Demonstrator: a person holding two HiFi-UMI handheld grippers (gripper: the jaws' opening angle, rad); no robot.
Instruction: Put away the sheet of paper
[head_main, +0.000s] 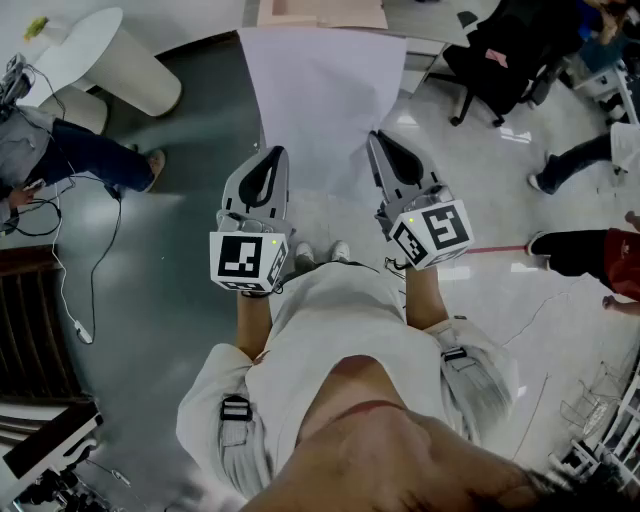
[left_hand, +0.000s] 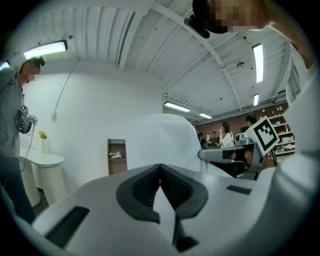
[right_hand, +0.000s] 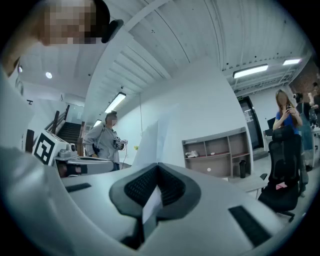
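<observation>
Head view shows the sheet of paper (head_main: 325, 105) held out in the air ahead of the person. Its near edge is clamped at the left by the left tongs (head_main: 274, 152) and at the right by the right tongs (head_main: 379, 136). Gripping both near corners probably keeps the limp sheet spread and uncreased for carrying.

No legible writing anywhere, only coded square markers on the left cube (head_main: 248, 262) and right cube (head_main: 433, 233).
</observation>
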